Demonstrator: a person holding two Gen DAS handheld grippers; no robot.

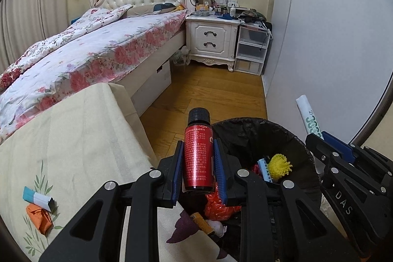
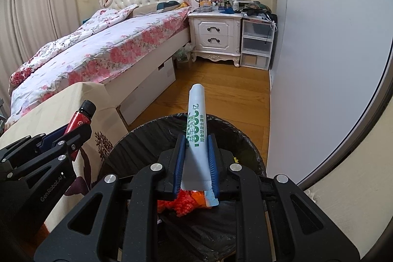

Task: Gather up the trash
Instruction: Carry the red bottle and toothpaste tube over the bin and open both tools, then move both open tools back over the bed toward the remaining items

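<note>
- Trash fills the lower part of the black-lined bin [image 1: 248, 136]: a red crumpled wrapper [image 1: 217, 204], a yellow bristly piece [image 1: 280, 166] and other scraps that are hard to name.
- Left gripper [image 1: 198, 151] is pressed in on a small red bottle [image 1: 198, 154] with a black cap, held just at the bin's near rim, cap pointing away.
- Right gripper [image 2: 196, 154] pinches a white sachet [image 2: 196, 129] with green print, right above the bin's mouth; its far end sticks out past the pads.
- Each gripper shows in the other's view, close side by side.
- Desk [image 1: 73, 139] under a cream cloth stands touching or just beside the bin; a blue-and-white packet [image 1: 38, 198] and an orange scrap [image 1: 39, 215] lie on it, touching each other.
- Beyond are the wood floor [image 1: 208, 90], a bed [image 1: 86, 53] with floral cover, a cluttered nightstand [image 1: 211, 38] and a white wardrobe [image 1: 331, 53].
- Bin's near side and bottom are hidden behind the gripper frames.
</note>
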